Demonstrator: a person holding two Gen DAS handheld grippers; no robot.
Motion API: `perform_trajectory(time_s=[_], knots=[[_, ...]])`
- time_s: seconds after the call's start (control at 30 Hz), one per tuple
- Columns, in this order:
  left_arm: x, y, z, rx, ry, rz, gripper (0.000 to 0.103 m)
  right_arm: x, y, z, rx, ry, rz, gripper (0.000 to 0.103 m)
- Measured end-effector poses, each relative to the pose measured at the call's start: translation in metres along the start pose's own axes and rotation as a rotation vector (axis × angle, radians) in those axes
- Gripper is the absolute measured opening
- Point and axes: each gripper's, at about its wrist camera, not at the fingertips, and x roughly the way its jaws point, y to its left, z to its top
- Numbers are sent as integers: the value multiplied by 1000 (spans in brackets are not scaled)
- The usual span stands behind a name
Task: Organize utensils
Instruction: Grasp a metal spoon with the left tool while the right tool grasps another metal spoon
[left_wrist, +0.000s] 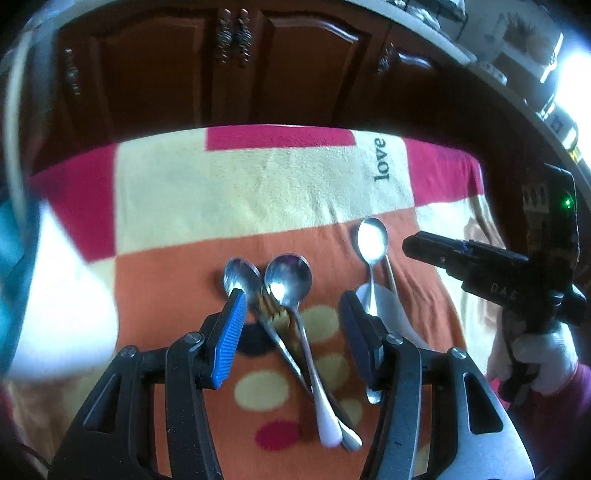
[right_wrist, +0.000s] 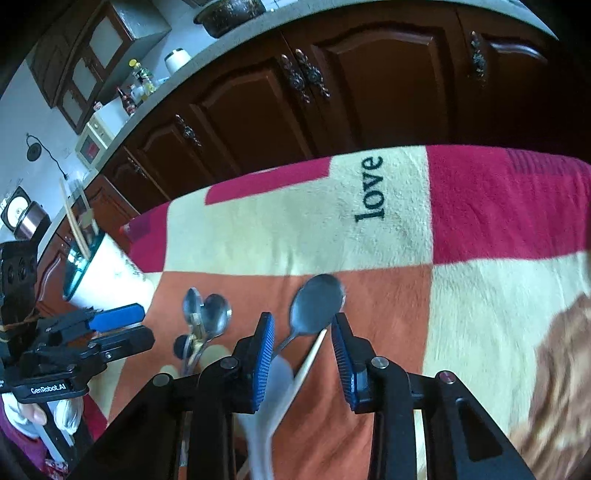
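Sorting has hardly begun, going by how things lie: every utensil is loose on the patchwork blanket (left_wrist: 258, 192) that covers the worktop, and nothing is being held.

Two metal spoons (left_wrist: 284, 280) lie crossed on the orange patch, their bowls toward the far edge and their handles toward the near edge. Something gold (left_wrist: 275, 314) lies with them, too blurry to name. A third spoon (left_wrist: 372, 240) lies apart, further toward the right edge. A thin wooden stick (left_wrist: 389, 275) lies just beside it, and a white utensil (right_wrist: 275, 384) lies across them both.

A white holder with a teal rim (right_wrist: 107, 269) stands near the left edge with a few wooden sticks in it. That could be where everything goes, so most of the job is likely left to do.

The left gripper (left_wrist: 291, 325) is wide apart and empty. It hangs over the crossed spoons, which show between its blue pad (left_wrist: 229, 339) and its dark one. I cannot tell if it touches them.

The right gripper (right_wrist: 303, 354) is apart too, though narrower. The third spoon's bowl shows just past its tips, while that spoon's neck, the stick and the white utensil run back between its pads. The pads do not seem to press on any of them yet.
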Motion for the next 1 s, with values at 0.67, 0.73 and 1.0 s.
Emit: perform_trajectory(time_s=[0.67, 0.73, 1.0], knots=[[58, -4, 19, 114, 122, -40, 22, 22, -32, 16, 6, 35, 98, 32], [57, -12, 18, 122, 129, -72, 22, 19, -35, 16, 18, 25, 94, 32], [42, -19, 21, 146, 90, -81, 22, 10, -34, 16, 16, 9, 104, 32]])
